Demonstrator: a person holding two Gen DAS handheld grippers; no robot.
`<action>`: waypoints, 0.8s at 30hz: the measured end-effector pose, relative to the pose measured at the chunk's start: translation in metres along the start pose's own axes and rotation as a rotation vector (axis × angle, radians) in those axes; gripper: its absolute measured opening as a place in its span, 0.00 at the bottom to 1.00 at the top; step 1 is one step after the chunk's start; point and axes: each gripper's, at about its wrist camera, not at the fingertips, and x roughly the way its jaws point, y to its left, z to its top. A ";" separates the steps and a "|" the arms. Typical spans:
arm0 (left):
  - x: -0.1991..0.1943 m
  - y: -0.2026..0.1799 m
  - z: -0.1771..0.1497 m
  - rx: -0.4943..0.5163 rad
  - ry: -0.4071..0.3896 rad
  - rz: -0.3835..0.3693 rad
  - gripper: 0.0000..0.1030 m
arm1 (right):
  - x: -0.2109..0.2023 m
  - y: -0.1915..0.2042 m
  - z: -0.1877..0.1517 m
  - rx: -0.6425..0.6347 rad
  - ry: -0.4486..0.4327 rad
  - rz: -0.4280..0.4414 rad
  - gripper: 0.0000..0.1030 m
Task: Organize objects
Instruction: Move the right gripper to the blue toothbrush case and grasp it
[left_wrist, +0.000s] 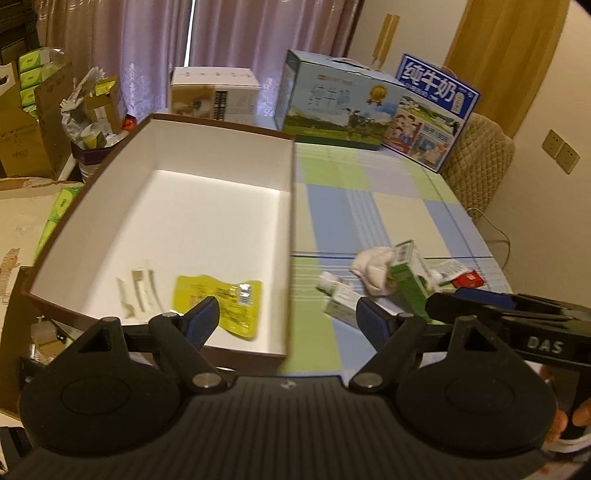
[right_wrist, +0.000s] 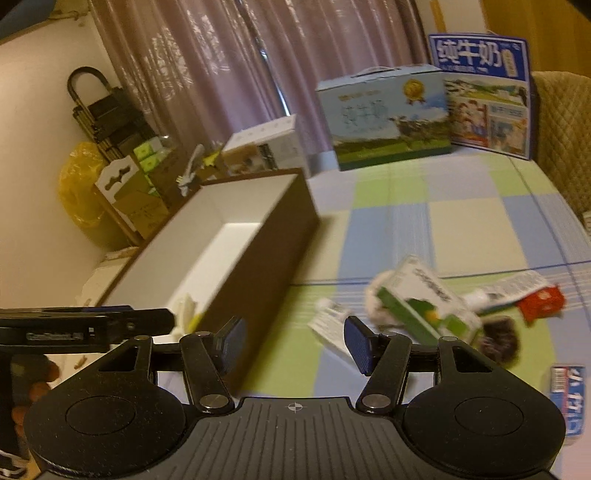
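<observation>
A brown box with a white inside (left_wrist: 288, 177) (right_wrist: 280, 236) stands on the checked tablecloth. A yellow packet (left_wrist: 218, 301) and a clear white wrapper (left_wrist: 138, 291) lie in it. My left gripper (left_wrist: 286, 323) is open and empty, over the box's near right corner. My right gripper (right_wrist: 293, 343) is open and empty, beside the box's right wall. To the right lies a pile: a green and white carton (left_wrist: 408, 280) (right_wrist: 424, 302), a white tube (left_wrist: 340, 299) (right_wrist: 328, 325), a pale cloth (left_wrist: 371, 271), a red packet (left_wrist: 468, 280) (right_wrist: 541, 302) and a dark fuzzy thing (right_wrist: 498, 338).
Two milk cartons (left_wrist: 336, 103) (left_wrist: 436, 110) and a white box (left_wrist: 212, 94) stand at the table's far edge. A quilted chair (left_wrist: 480, 158) is at the right. Cardboard boxes and clutter (left_wrist: 33, 125) fill the left. A blue packet (right_wrist: 569, 395) lies near right.
</observation>
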 end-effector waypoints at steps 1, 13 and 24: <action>0.000 -0.008 -0.002 0.001 0.002 -0.002 0.76 | -0.003 -0.007 -0.002 0.001 0.004 -0.004 0.55; 0.023 -0.088 -0.018 0.013 0.040 -0.023 0.76 | -0.040 -0.080 -0.013 -0.014 0.055 -0.083 0.55; 0.055 -0.131 -0.034 0.010 0.112 -0.009 0.76 | -0.060 -0.140 -0.026 0.033 0.099 -0.159 0.55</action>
